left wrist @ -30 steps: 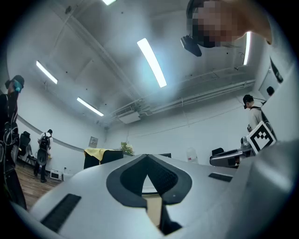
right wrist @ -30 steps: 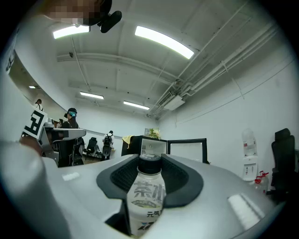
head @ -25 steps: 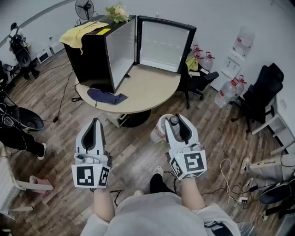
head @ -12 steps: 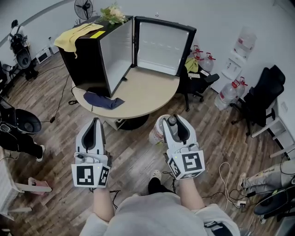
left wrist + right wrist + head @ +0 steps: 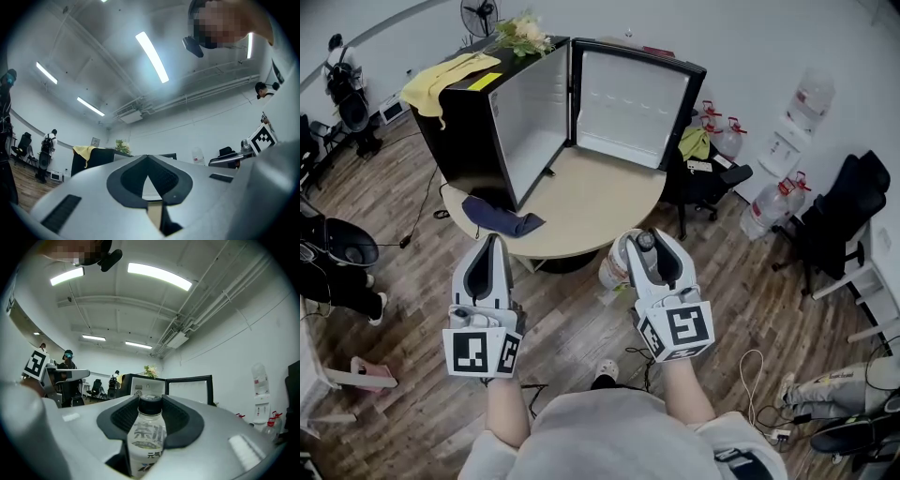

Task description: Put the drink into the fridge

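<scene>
Right claw (image 5: pixel 650 242) is clamped on the drink bottle (image 5: pixel 149 439), its cap at the tips. I hold it over the floor (image 5: pixel 572 328), just short of the round worktop (image 5: pixel 600 202). On that stands the black fridge (image 5: pixel 469 122), its door (image 5: pixel 633 98) wide open. Left claw (image 5: pixel 494 248) is closed on nothing.

The left gripper (image 5: pixel 493 246) and right gripper (image 5: pixel 651 242) are pale grey shells with black-lined jaws. Nearer the person's light grey top (image 5: pixel 609 437), each ends in a white cube (image 5: pixel 480 352) bearing black square markers.
</scene>
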